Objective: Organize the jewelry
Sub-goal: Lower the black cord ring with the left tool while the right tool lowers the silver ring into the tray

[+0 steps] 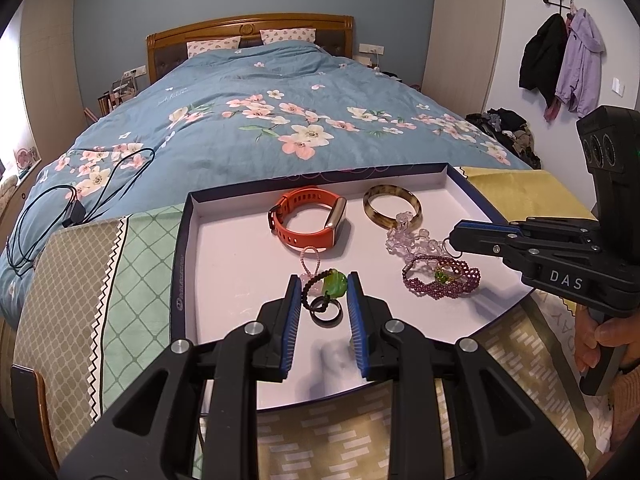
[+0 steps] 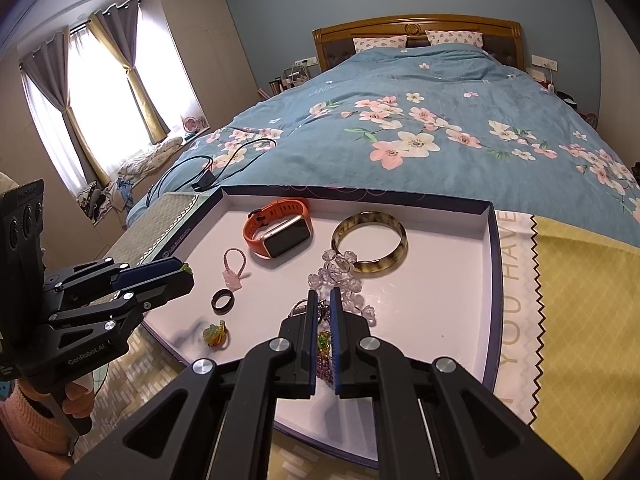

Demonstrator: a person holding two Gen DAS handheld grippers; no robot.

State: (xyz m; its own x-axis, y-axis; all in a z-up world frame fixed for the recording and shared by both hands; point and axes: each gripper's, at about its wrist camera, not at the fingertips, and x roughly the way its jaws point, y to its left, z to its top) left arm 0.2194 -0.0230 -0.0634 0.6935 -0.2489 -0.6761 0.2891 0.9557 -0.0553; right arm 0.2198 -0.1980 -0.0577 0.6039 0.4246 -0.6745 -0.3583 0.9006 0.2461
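Observation:
A white tray (image 1: 240, 260) (image 2: 440, 300) holds an orange watch (image 1: 308, 220) (image 2: 280, 232), a mottled bangle (image 1: 366, 204) (image 2: 378, 270), clear beads (image 1: 404, 236) (image 2: 340, 268) and a purple beaded bracelet (image 1: 432, 288) (image 2: 326, 368). My left gripper (image 1: 324, 292) (image 2: 187, 274) hovers above the tray, shut on a green pendant (image 1: 336, 284) with a black cord. Under it lie a black ring (image 1: 314, 316) (image 2: 213, 303) and a pink charm (image 2: 234, 278). A green-yellow ring (image 2: 214, 334) lies nearer the tray's front. My right gripper (image 2: 324, 298) (image 1: 454, 240) is shut over the purple bracelet; whether it pinches anything is unclear.
The tray rests on patterned cloths (image 1: 100, 280) at the foot of a bed with a blue floral quilt (image 1: 280, 100). A black cable and charger (image 1: 76, 212) lie on the quilt to the left. A yellow cloth (image 2: 580, 280) lies right of the tray. A hand (image 1: 600, 336) grips the right handle.

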